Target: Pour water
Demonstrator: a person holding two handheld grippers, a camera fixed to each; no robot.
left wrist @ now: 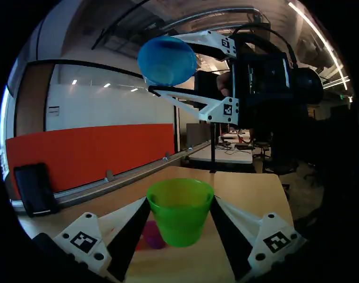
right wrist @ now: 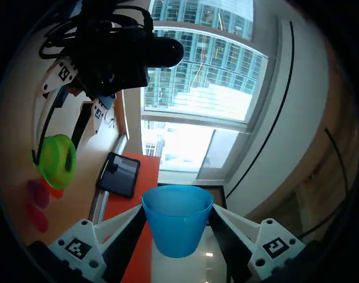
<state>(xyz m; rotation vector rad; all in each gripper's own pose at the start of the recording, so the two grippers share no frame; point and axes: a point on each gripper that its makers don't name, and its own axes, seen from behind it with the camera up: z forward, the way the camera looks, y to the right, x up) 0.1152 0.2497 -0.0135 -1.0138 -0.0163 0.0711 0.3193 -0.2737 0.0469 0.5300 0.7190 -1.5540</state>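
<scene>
My left gripper [left wrist: 180,221] is shut on a green cup [left wrist: 180,214] held upright just above the wooden table [left wrist: 254,188]. High above it, my right gripper [left wrist: 172,66] grips a blue cup [left wrist: 167,60] turned on its side, its mouth facing the left camera. In the right gripper view the blue cup [right wrist: 177,224] sits between the fingers of my right gripper [right wrist: 177,226], and the scene is rolled sideways. There the green cup [right wrist: 58,160] appears at the left, clamped in the left gripper [right wrist: 54,158]. Water cannot be made out in either cup.
A dark tablet [left wrist: 34,188] [right wrist: 119,174] leans against the orange partition [left wrist: 89,151] at the table's far edge. Purple and red cups [left wrist: 151,236] [right wrist: 37,205] lie on the table under the green cup. Office desks and chairs [left wrist: 236,151] stand beyond the table.
</scene>
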